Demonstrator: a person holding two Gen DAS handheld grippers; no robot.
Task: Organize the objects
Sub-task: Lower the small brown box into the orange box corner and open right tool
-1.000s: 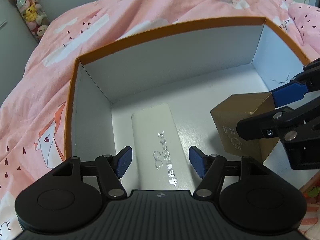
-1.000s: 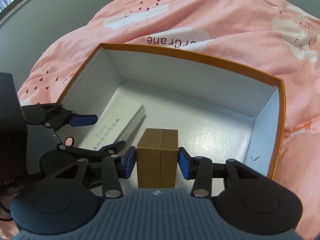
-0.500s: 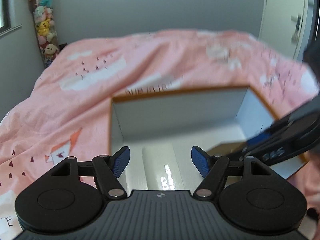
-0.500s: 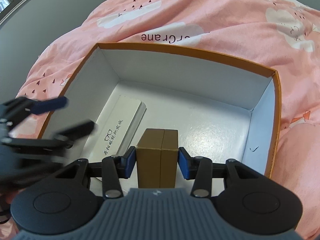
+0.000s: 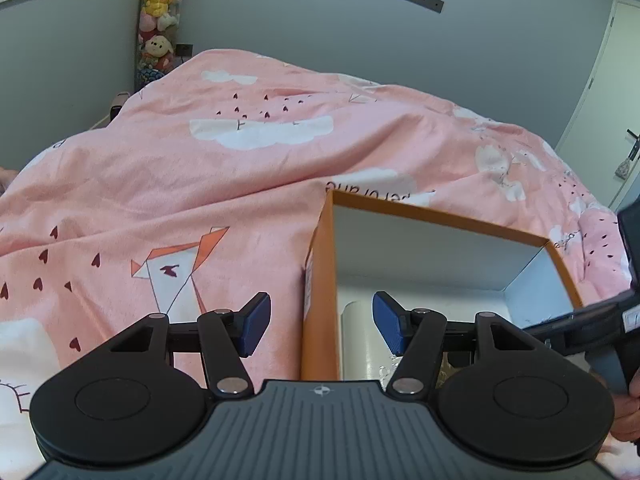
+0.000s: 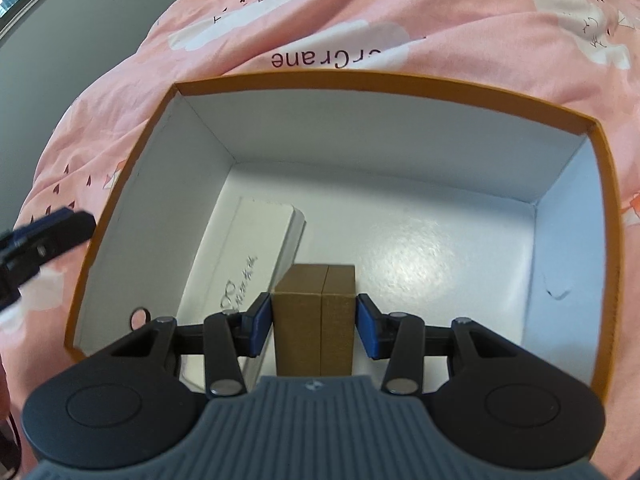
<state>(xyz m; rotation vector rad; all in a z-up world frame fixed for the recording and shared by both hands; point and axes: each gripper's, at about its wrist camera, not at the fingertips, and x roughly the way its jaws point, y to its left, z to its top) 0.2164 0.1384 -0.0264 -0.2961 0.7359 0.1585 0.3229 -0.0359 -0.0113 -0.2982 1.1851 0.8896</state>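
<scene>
An open orange box (image 6: 360,80) with a white inside lies on the pink duvet. A long white carton (image 6: 248,264) with silver print lies flat along its left wall. My right gripper (image 6: 314,322) is shut on a small brown carton (image 6: 314,292), held upright inside the box next to the white carton. My left gripper (image 5: 320,328) is outside the box, level with its left wall (image 5: 320,280). Its jaws are closing with nothing between the pads. It also shows as a blurred shape, the left gripper (image 6: 40,236), at the edge of the right wrist view.
The pink duvet (image 5: 240,200) with cloud and crane prints covers the bed all around the box. A grey wall, a column of plush toys (image 5: 160,12) and a door (image 5: 616,80) stand behind. A hand (image 5: 628,412) shows at the right edge.
My left gripper has lifted out of the box and swung left, leaving the white carton lying inside. My right gripper has sunk slightly into the box with the brown carton.
</scene>
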